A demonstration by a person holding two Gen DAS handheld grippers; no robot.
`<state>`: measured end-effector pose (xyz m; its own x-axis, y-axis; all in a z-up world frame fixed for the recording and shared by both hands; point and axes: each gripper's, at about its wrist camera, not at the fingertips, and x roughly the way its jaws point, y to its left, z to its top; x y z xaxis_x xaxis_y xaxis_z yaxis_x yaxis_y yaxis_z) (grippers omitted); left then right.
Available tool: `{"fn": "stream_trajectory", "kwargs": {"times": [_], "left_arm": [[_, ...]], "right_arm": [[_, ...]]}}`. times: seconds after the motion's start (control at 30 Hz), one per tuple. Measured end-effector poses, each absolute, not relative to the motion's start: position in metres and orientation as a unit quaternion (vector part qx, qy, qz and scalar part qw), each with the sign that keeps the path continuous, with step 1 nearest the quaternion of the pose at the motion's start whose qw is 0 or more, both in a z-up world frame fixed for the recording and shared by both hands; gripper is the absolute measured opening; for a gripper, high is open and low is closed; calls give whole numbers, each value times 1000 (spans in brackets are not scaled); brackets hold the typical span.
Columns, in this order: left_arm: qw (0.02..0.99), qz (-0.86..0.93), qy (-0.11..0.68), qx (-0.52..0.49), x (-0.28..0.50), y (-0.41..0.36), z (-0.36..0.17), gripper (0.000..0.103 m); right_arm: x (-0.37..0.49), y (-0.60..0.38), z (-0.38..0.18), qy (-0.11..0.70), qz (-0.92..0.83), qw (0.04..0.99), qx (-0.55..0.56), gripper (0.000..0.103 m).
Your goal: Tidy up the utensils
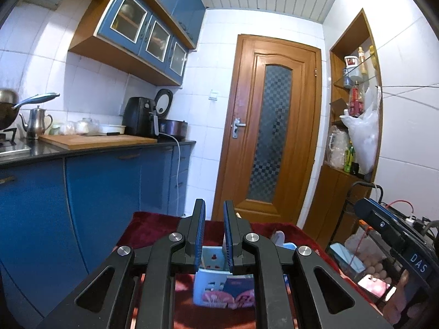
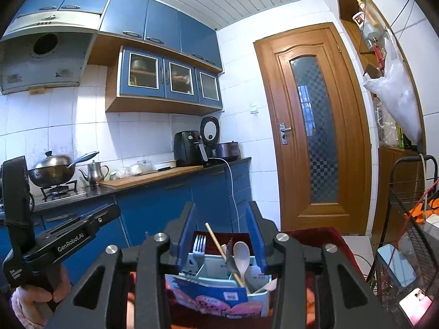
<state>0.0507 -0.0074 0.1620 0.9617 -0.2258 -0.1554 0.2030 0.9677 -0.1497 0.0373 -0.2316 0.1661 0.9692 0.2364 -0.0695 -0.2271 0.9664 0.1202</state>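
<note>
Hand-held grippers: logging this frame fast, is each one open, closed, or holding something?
Left hand-held gripper: open, narrow gap, holding nothing.
Right hand-held gripper: open wide, empty, above the utensil box.

Left tool (image 1: 214,213), jaws slightly parted, hovers over the pale-blue utensil box (image 1: 211,288) on red cloth (image 1: 148,227).

Blue kitchen, brown door, dark red cloth

Left of the brown wooden door (image 2: 312,126) with its checkered glass pane, the cabinets (image 2: 170,82) are blue on white wall tiles. Below the door, a pale blue utensil box (image 2: 219,271) with pink print sits on dark red cloth (image 2: 326,241), holding a silver fork (image 2: 199,244) and a cream spoon (image 2: 241,255).
</note>
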Motion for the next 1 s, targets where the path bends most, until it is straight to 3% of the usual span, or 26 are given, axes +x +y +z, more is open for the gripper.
{"fn": "stream_trajectory", "kwargs": {"times": [0.63, 0.7, 0.93, 1.0], "left_arm": [[983, -102, 147, -38, -17, -2, 121, 15], [982, -101, 157, -37, -18, -2, 112, 25], [977, -97, 187, -33, -15, -4, 79, 41], [977, -89, 192, -26, -14, -5, 70, 53]], "right_arm": [[-26, -237, 126, 102, 106, 986, 83, 50], [-29, -238, 118, 111, 104, 985, 84, 52], [-31, -239, 87, 143, 99, 981, 91, 58], [-31, -238, 77, 150, 98, 980, 90, 60]]}}
